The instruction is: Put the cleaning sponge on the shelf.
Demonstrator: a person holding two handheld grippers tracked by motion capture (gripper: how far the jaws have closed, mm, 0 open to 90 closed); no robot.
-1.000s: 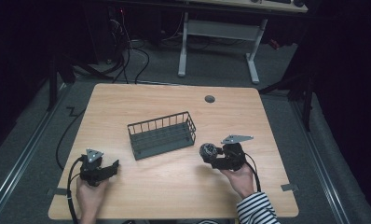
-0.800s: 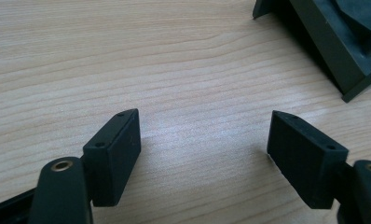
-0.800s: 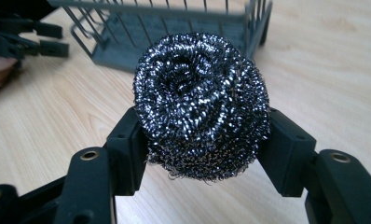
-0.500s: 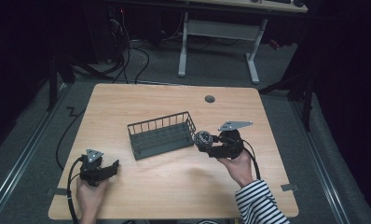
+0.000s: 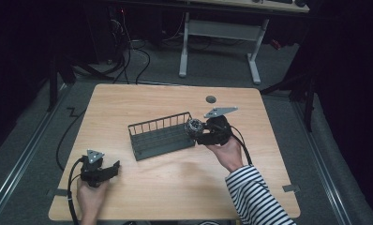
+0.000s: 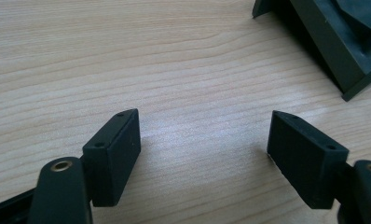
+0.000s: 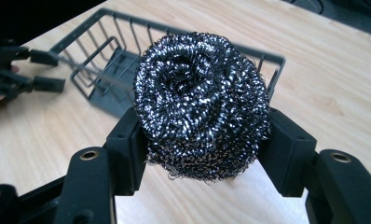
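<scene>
One steel-wool scouring ball (image 7: 202, 105), round and coiled, silver-grey: clamped between both pads of the right gripper (image 7: 202, 154), which press on its sides. In the high view the ball (image 5: 193, 126) sits in the air at the right end of the basket, roughly at the table's centre, a touch toward 3 o'clock.

One right gripper (image 5: 201, 132), held by a hand (image 5: 229, 154) in a striped sleeve (image 5: 255, 197); a grey three-cornered plate (image 5: 220, 112) rides on top. Change since one second ago: then the gripper and ball lay lower on the table toward 4 o'clock, apart from the basket; they have since come up and toward 10 o'clock, so the ball is now at the basket's right end wall.

One wire basket (image 5: 162, 135), dark grey, oblong, barred sides, resting on the table; place unchanged. In the right gripper view the basket (image 7: 104, 60) lies just behind the ball, nothing inside it as far as shown.

One left gripper (image 5: 113, 168), at the table's 7 o'clock corner, in the other hand (image 5: 91, 197); jaws standing wide apart over bare wood, nothing between them (image 6: 204, 154). Place unchanged.

One wooden table (image 5: 142, 98), light grain. One small dark round disc (image 5: 211, 99) at its 1 o'clock, well apart from the basket; unchanged.
</scene>
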